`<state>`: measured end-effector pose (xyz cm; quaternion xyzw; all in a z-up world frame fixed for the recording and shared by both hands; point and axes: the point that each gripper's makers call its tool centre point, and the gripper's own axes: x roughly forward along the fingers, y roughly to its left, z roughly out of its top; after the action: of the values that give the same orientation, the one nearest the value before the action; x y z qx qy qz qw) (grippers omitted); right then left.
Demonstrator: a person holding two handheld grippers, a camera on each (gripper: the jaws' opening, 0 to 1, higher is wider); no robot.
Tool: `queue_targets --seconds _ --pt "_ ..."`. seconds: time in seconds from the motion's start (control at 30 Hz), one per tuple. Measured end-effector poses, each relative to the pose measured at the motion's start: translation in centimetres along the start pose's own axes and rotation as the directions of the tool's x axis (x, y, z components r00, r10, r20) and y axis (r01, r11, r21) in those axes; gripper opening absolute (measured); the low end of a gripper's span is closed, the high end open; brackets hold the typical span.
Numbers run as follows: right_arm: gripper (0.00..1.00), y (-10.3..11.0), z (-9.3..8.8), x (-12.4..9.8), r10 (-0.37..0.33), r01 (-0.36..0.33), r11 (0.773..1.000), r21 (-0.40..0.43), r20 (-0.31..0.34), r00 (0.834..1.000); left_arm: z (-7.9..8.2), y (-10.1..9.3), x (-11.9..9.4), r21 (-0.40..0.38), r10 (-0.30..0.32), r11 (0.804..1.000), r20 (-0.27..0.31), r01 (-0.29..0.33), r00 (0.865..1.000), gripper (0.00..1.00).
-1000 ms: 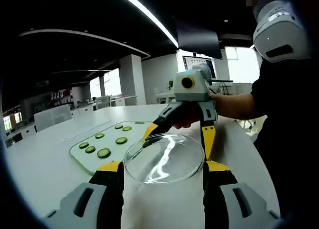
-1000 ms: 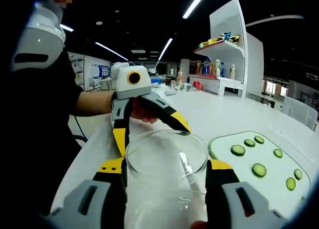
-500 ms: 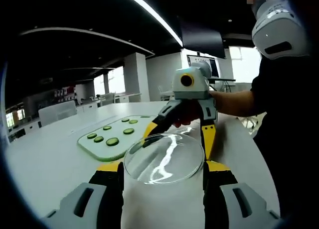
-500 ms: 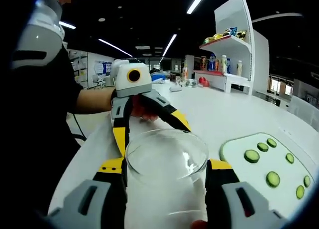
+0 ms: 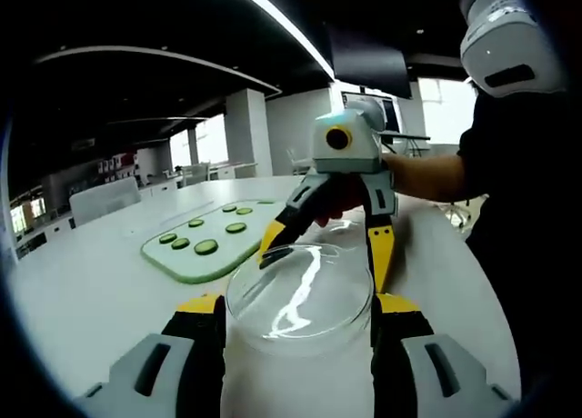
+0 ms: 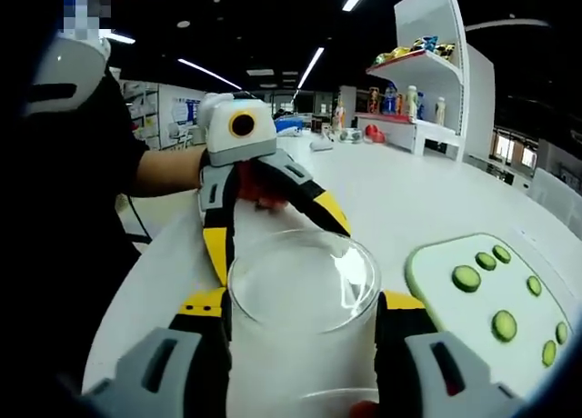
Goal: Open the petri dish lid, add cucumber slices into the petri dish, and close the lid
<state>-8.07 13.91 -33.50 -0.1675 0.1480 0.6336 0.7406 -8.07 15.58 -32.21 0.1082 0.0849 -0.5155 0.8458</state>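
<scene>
A clear glass petri dish [image 5: 298, 295] sits between my left gripper's [image 5: 298, 316] yellow-and-black jaws, which press on its sides. My right gripper [image 5: 327, 254] reaches in from the far side, its jaws around the dish's far half. In the right gripper view the same dish [image 6: 303, 282] is held between my right gripper's [image 6: 303, 316] jaws, with the left gripper [image 6: 273, 241] opposite. I cannot tell the lid from the base. A pale green board [image 5: 218, 254] carries several cucumber slices [image 5: 206, 246]. In the right gripper view the board [image 6: 436, 282] and cucumber slices [image 6: 466, 278] lie at the right.
Everything rests on or hovers over a long white table [image 5: 82, 300]. The person in black stands at the table's edge [image 5: 518, 254], a hand [image 6: 259, 186] on the left gripper. A white shelf unit [image 6: 427, 127] with bottles stands far behind.
Both grippers keep their hold on the dish. Both views have shifted slightly with the hands, so the board sits a little differently in each picture.
</scene>
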Motion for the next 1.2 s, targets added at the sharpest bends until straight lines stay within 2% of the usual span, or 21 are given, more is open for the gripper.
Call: queue_targets --seconds 0.63,0.77,1.03,1.2 --pt "0.62 0.1 -0.4 0.3 0.005 -0.003 1.000 0.025 -0.054 0.999 -0.3 0.0 -0.1 -0.022 -0.016 1.000 -0.003 0.016 1.000 0.65" --pt "0.63 0.2 -0.4 0.3 0.003 -0.001 0.999 0.035 -0.053 0.999 -0.1 -0.1 -0.2 -0.002 -0.013 1.000 0.010 0.013 1.000 0.67" --pt "0.76 0.5 -0.3 0.1 0.009 -0.006 0.999 0.051 -0.043 0.999 0.1 -0.4 -0.3 -0.038 -0.033 0.999 0.020 0.034 0.999 0.78" --pt "0.86 0.2 0.2 -0.5 -0.015 0.016 0.999 0.051 -0.020 1.000 0.8 -0.2 -0.4 -0.051 -0.018 0.998 0.057 0.021 0.998 0.84"
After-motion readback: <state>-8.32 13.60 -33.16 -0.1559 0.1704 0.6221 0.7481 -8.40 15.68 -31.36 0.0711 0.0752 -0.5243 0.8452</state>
